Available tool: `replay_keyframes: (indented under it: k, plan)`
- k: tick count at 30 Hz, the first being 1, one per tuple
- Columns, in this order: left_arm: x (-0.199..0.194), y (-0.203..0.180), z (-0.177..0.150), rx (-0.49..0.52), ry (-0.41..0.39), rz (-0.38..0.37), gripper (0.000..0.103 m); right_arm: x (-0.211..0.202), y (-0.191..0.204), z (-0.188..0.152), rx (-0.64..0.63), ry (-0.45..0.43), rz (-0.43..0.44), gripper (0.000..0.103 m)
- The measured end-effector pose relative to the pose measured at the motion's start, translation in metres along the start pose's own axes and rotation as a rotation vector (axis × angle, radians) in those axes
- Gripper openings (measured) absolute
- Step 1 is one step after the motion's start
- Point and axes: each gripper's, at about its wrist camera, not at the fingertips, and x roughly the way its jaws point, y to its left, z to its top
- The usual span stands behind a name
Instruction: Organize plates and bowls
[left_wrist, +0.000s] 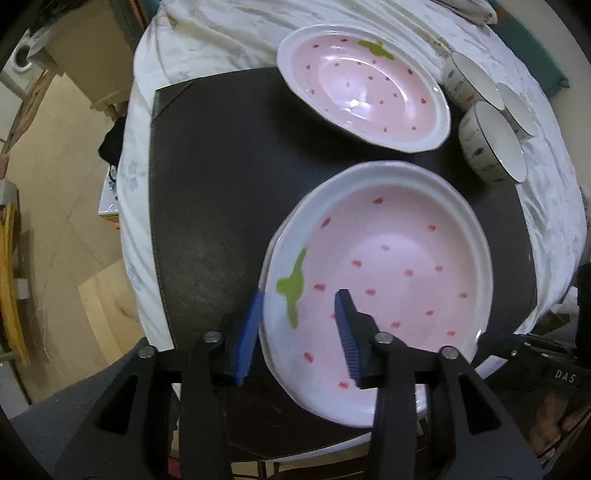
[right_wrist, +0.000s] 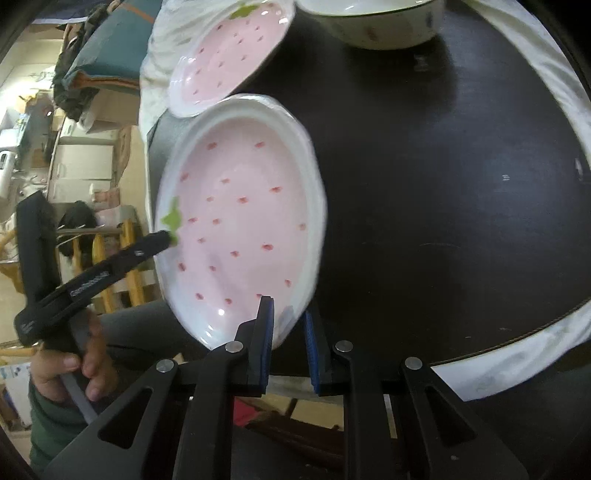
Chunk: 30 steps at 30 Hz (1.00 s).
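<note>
A pink strawberry plate (left_wrist: 399, 266) with white rim sits near me on the black mat (left_wrist: 221, 184). My left gripper (left_wrist: 301, 295) straddles its left rim, one blue pad outside and one inside, jaws apart around the rim. My right gripper (right_wrist: 288, 310) grips the same plate (right_wrist: 243, 221) at its near rim, pads close on the edge. A second pink plate (left_wrist: 362, 88) lies farther back; it also shows in the right wrist view (right_wrist: 229, 59). Three small white bowls (left_wrist: 491, 144) stand right of it.
The black mat covers a round table with a white cloth (left_wrist: 207, 33). A bowl (right_wrist: 376, 22) sits at the mat's far edge in the right view. The floor and wooden chairs (right_wrist: 110, 258) lie beyond the table's left edge.
</note>
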Motion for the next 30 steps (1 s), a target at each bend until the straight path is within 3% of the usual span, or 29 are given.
replay_keyframes:
  k: [4,8,15,16,17,19,24,30]
  plan:
    - [0.005,0.006,0.002,-0.039,0.016,-0.019,0.041,-0.004,-0.006,0.004,0.004,-0.029,-0.03,0.019]
    - [0.005,0.012,0.003,-0.063,0.013,-0.054,0.054,-0.01,-0.013,0.013,0.039,-0.079,0.048,0.019]
    - [0.012,0.028,0.001,-0.14,0.035,-0.083,0.059,-0.009,-0.024,0.027,0.11,-0.116,0.069,0.025]
    - [0.014,0.029,0.0,-0.145,0.042,-0.084,0.059,-0.008,-0.023,0.027,0.111,-0.119,0.065,0.036]
    - [0.015,0.029,-0.002,-0.15,0.045,-0.084,0.059,-0.007,-0.023,0.028,0.118,-0.127,0.066,0.059]
    - [0.019,0.029,-0.003,-0.155,0.059,-0.091,0.059,-0.01,-0.025,0.031,0.136,-0.163,0.067,0.07]
    - [0.032,0.027,-0.004,-0.187,0.09,-0.141,0.059,0.003,-0.021,0.037,0.126,-0.144,0.083,0.07]
    - [0.044,0.015,-0.004,-0.17,0.121,-0.153,0.055,0.022,-0.011,0.039,0.067,-0.098,0.092,0.049]
